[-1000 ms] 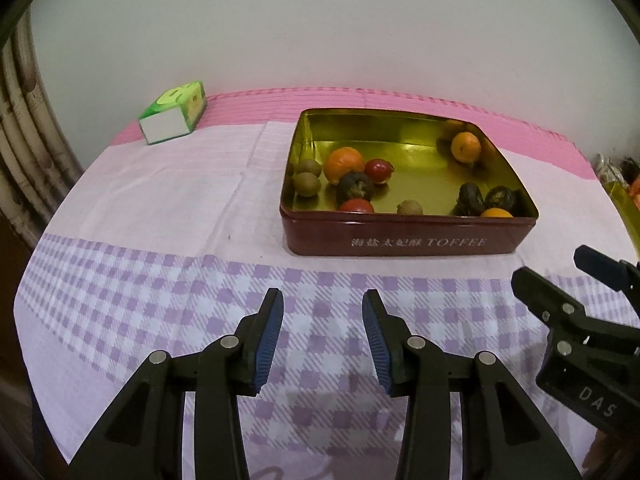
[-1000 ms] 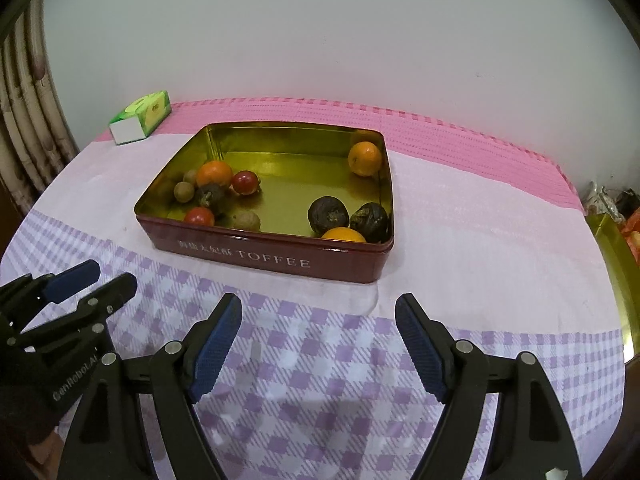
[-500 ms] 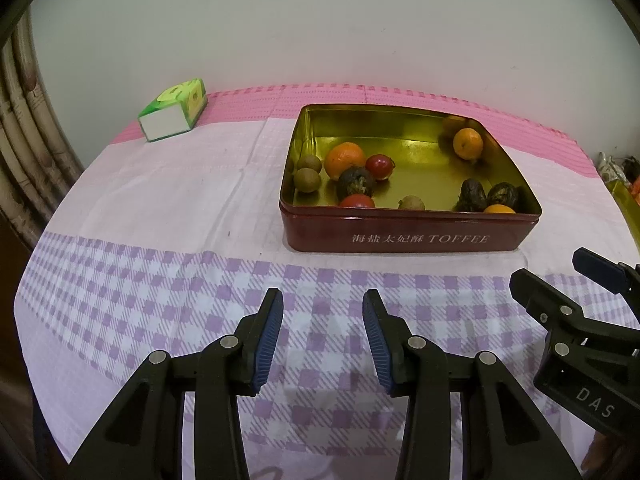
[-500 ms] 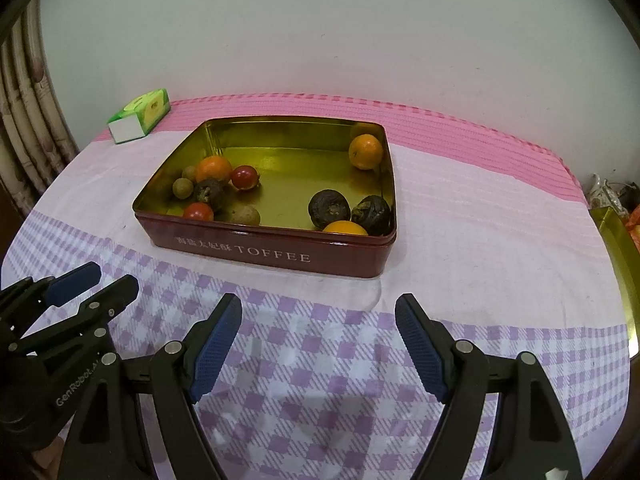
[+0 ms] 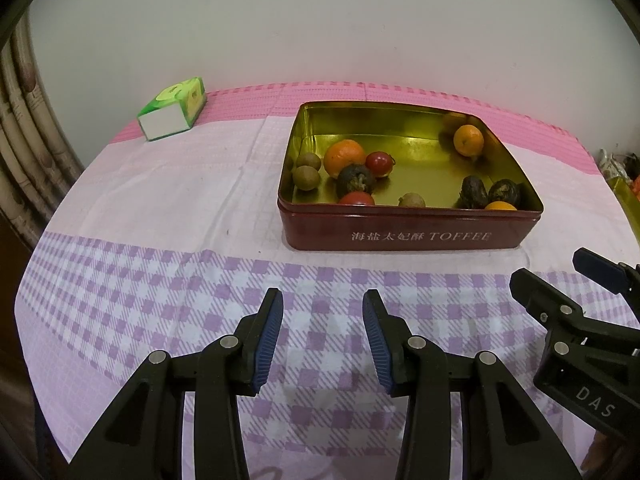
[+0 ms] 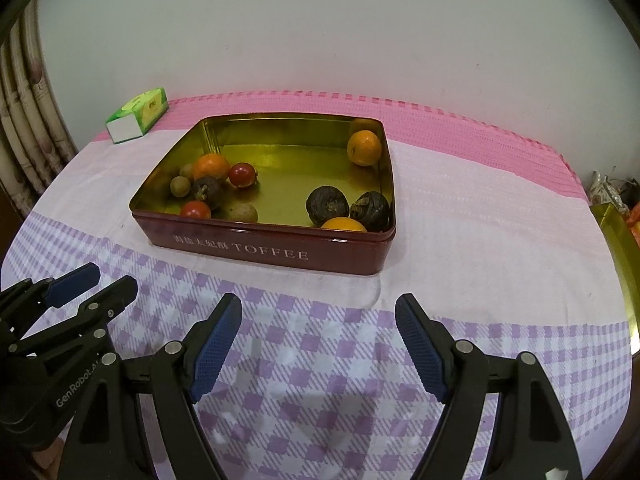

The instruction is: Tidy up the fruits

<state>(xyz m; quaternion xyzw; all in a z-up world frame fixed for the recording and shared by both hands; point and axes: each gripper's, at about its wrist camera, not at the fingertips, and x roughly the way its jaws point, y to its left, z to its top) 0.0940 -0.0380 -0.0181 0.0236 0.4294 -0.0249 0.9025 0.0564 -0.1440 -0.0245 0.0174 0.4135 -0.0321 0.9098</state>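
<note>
A dark red toffee tin [image 5: 400,237] [image 6: 260,252] with a gold inside stands open on the checked cloth. It holds two oranges [image 5: 344,156] [image 6: 364,147], red round fruits [image 5: 379,163] [image 6: 242,175], dark wrinkled fruits [image 5: 474,193] [image 6: 327,205] and small brown ones [image 5: 306,178] [image 6: 180,186]. My left gripper [image 5: 323,300] [image 6: 110,276] hovers open over the cloth in front of the tin, holding nothing. To its right, my right gripper [image 6: 319,304] [image 5: 550,268] stands wider open, also with nothing in it.
A green and white tissue box [image 5: 172,114] [image 6: 138,120] lies at the back left of the table. A gold container [image 6: 616,240] stands at the right edge. A curtain [image 5: 24,140] hangs at the left, and a white wall is behind.
</note>
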